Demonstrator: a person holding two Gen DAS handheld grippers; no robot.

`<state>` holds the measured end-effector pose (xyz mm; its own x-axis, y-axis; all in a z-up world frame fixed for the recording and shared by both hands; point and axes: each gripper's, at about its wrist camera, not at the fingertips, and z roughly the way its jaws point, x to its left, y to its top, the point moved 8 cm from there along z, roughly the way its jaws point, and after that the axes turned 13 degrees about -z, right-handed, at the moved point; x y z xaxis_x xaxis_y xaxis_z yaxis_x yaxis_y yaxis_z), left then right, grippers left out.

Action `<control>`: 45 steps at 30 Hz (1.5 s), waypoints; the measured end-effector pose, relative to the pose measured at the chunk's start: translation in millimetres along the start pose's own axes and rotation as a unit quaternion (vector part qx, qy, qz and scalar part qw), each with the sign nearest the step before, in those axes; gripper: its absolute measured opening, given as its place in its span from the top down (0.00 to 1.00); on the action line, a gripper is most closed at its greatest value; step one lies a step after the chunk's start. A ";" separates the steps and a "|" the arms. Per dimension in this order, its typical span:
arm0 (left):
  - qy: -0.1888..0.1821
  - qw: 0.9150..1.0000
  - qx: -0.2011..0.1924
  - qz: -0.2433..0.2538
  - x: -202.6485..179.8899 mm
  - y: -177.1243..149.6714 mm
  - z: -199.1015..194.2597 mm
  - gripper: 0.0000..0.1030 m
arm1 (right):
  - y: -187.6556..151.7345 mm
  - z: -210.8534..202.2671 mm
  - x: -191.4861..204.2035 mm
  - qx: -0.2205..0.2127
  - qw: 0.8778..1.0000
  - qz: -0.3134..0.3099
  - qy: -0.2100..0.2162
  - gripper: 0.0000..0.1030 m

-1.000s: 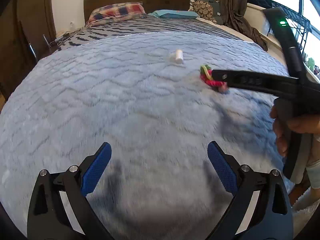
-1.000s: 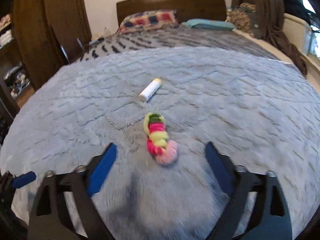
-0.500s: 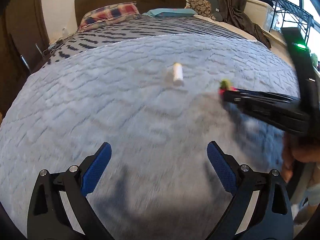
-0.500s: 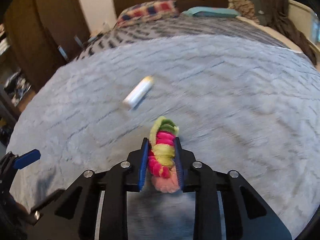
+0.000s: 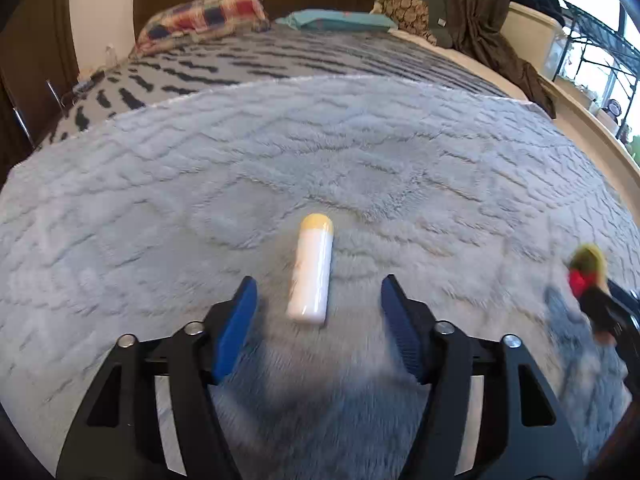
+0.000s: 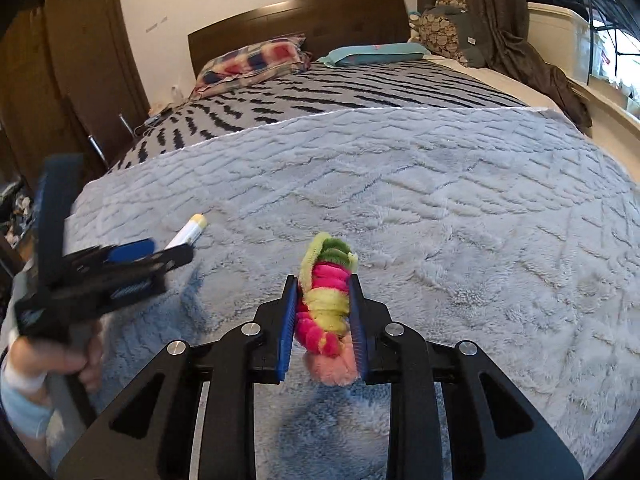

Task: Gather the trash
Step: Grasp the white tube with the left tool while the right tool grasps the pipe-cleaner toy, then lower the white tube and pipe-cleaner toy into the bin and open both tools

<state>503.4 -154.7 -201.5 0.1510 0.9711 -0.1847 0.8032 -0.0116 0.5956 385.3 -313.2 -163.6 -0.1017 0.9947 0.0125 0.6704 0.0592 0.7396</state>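
Blanket [image 5: 168, 208], grey and shaggy, is covering the near half of the bed, and both remaining bits of trash are now being dealt with on it at once. Compared with a second ago, the left gripper [image 5: 318, 314] is no longer hanging wide over bare pile: it is now straddling the white tube with the yellow cap [image 5: 312, 270], its jaws closing, blue pads [image 5: 236, 330] on either side and not yet touching. The tube is lying flat on the blanket, cap pointing away toward the pillows.

The right gripper [image 6: 324, 320], which stood open over the fuzzy pink-and-yellow coil [image 6: 326, 300] a second ago, is now clamped tight on it, the coil's green tip sticking out past the pads and looking lifted clear of the pile. Judging by this, one piece is secured and the second grasp is nearly made; carrying both to a bin is probably what is remaining.
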 end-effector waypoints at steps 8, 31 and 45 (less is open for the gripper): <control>-0.013 1.000 0.016 -0.002 -1.0 2.7 13.9 0.78 | 1.6 1.2 15.6 -0.002 1.000 -0.014 0.015 0.75; -0.039 0.998 -0.035 0.037 11.4 -145.4 -200.2 0.82 | -75.0 -139.8 79.9 -0.036 0.998 -0.032 0.027 0.75; -0.081 0.995 -0.053 0.021 23.8 -306.6 -280.7 0.82 | -197.1 -209.4 131.5 -0.031 0.997 -0.035 0.064 0.75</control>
<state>99.0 -61.1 -169.1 0.2807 0.9190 -0.2767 0.7302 -0.0174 0.6830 85.9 -211.6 -166.8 -0.2431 0.9691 0.0425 0.6114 0.1191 0.7823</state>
